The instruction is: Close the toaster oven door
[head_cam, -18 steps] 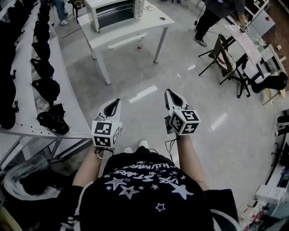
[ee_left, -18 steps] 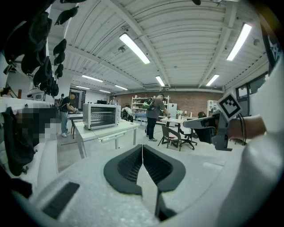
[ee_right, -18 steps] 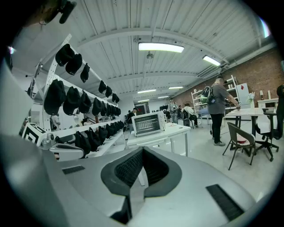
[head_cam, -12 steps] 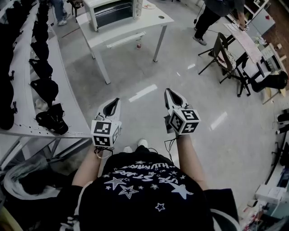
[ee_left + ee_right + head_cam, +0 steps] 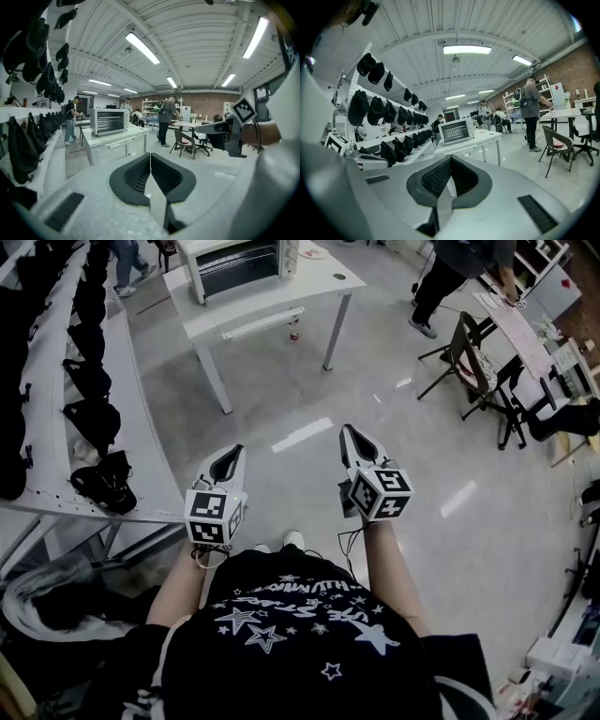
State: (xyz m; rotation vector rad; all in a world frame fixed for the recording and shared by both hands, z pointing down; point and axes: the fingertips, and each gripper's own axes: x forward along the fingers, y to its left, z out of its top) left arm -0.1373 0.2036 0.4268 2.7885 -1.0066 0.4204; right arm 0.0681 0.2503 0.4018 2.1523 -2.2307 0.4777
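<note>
toaster oven [image 5: 240, 259] on table [image 5: 281, 298], door [image 5: 234, 272] shut

Open floor [image 5: 309, 399] runs clear from the near side to the far table [image 5: 248, 313] bearing the toaster oven [image 5: 239, 263] — nothing stands between. Left, a long shelf rack [image 5: 141, 427] of dark gear [image 5: 108, 484] crowds close; right, chairs [image 5: 473, 357] and a standing person [image 5: 450, 268] sit well apart.

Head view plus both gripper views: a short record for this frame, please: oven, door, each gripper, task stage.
oven: white toaster oven with dark glass front, on white table, far ahead
door: door looks upright against the oven; too distant to be sure
left gripper: left gripper shut, empty, held over the grey floor
right gripper: right gripper shut, empty, beside the left
task stage: neither gripper near the oven
</note>
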